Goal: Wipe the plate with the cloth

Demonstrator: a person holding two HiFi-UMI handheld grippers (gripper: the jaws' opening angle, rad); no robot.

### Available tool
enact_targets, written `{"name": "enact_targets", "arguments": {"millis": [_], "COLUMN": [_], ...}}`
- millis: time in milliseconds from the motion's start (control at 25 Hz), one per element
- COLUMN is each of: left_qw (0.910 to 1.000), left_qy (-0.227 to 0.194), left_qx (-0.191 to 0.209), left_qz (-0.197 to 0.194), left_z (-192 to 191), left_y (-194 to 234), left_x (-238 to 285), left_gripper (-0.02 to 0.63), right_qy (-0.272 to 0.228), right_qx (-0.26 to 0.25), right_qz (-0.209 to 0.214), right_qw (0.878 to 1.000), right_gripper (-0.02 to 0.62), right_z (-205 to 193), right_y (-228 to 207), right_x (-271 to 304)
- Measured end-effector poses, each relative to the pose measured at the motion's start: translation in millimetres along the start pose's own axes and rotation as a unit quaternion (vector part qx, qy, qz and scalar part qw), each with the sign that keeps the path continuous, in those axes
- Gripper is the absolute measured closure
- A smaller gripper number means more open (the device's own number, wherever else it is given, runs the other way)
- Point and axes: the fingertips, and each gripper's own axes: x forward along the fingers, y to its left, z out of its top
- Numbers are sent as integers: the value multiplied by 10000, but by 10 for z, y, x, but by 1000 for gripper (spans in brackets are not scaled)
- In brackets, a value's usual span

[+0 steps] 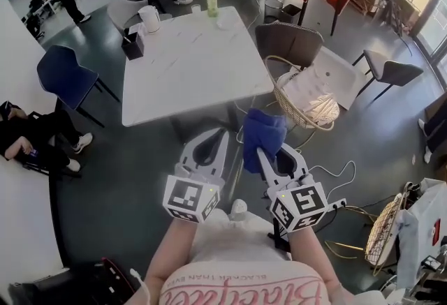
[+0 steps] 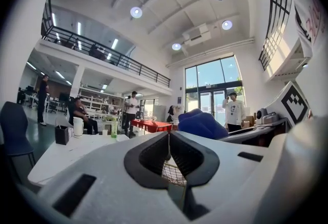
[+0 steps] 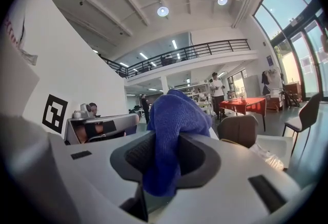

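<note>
In the head view my right gripper is shut on a bunched blue cloth, which sticks out past its tips. The right gripper view shows the cloth pinched between the jaws of that gripper. My left gripper is beside it, shut with nothing in it. In the left gripper view its jaws meet, and the cloth shows to the right. Both grippers hover over the dark floor, short of the white table. I cannot pick out a plate for certain.
On the table's far side stand a white jug, a green bottle and a black box. A wicker basket of white cloth sits right of the table. A blue chair stands at the left and a grey chair at the right. Cables lie on the floor.
</note>
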Motion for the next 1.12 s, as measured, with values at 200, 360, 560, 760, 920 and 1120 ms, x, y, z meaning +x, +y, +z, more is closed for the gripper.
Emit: {"name": "enact_targets", "arguments": {"millis": [200,360,560,760,920,1120], "left_qw": [10000,10000,9997,9996,9997,9998], "left_qy": [47,64,88,104,45,52], "left_qx": [-28,-41,-144,-119,-36,-5], "left_qz": [62,52,168,230,228,202], "left_z": [-48,-97,-135,-136,-64,-11], "left_y": [90,193,515,920,1282,1754], "left_x": [248,481,789,1239,1654,2128], "left_gripper": [597,597,597,597,597,597], "right_qy": [88,131,241,263,244,282], "right_qx": [101,143,105,158,82,-20], "right_qz": [89,117,158,76,99,116], "right_qw": [9999,9997,9995,9995,9996,9995], "right_gripper": [494,494,494,494,494,494], "right_z": [-44,-66,-37,74,230,413], "right_y": [-181,-323,-506,-815,-1028,-1258], "right_x": [168,375,754,1206,1687,2335]}}
